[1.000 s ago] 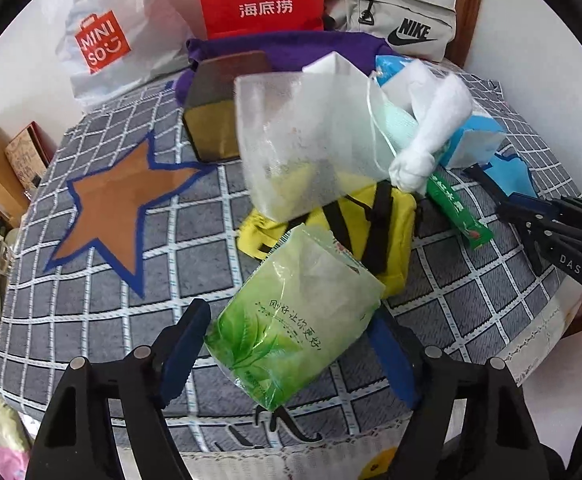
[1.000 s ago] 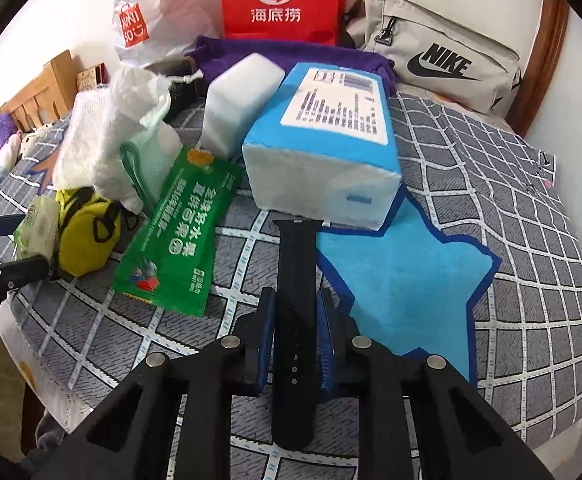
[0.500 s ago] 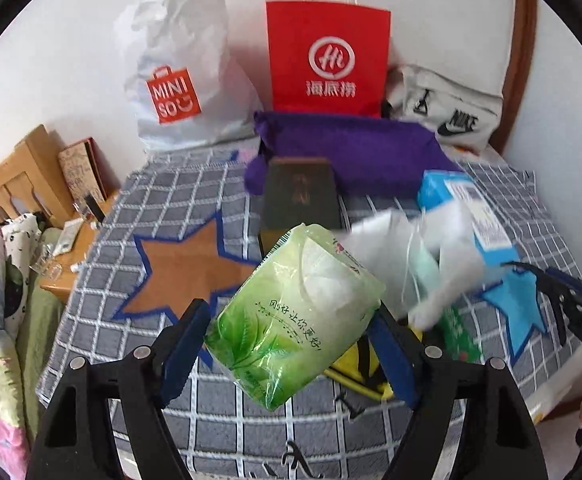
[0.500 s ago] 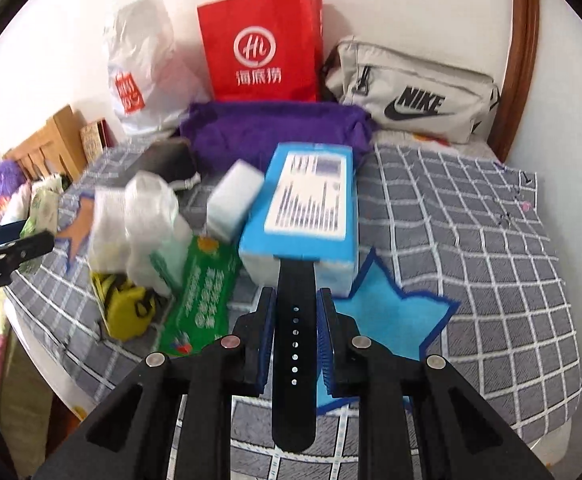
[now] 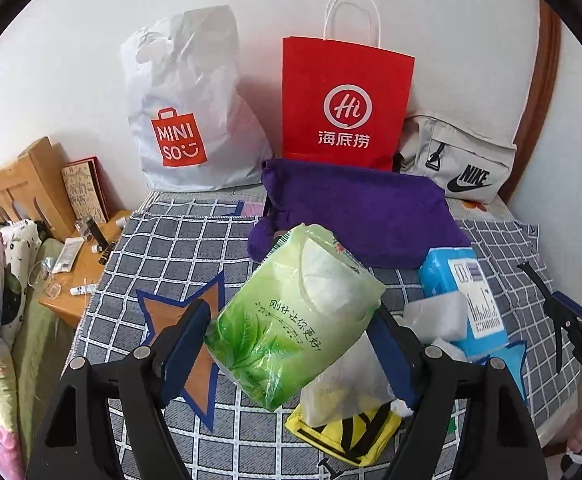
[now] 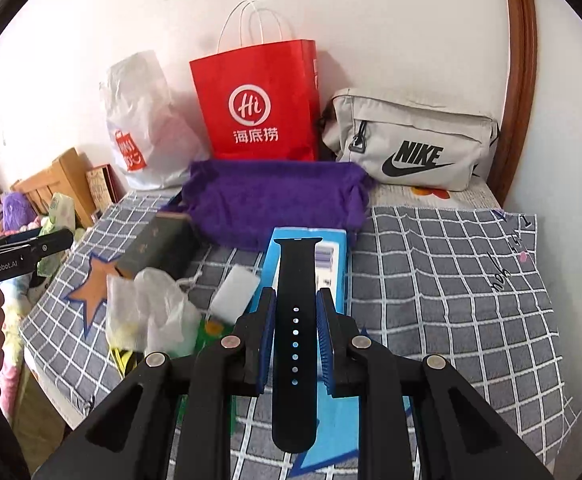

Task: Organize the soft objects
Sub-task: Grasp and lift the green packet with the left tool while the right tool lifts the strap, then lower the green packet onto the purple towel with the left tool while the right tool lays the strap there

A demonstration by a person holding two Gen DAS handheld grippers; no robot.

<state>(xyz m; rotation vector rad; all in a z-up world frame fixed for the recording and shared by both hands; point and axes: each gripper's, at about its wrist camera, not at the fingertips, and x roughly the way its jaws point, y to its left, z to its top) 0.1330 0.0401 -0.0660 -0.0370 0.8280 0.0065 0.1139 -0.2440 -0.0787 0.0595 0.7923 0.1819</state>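
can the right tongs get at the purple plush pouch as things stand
Probably not yet: the right tongs are shut on a black perforated rubber strap. The purple plush pouch lies uncovered beyond the blue tissue pack.

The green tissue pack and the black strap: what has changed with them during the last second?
Both were lifted off the checkered bed cover. The left gripper raised the green tissue pack above the yellow pouch; the right gripper raised the black strap above the blue tissue box. Both grips stayed the same, and the pile and bags stayed in place.
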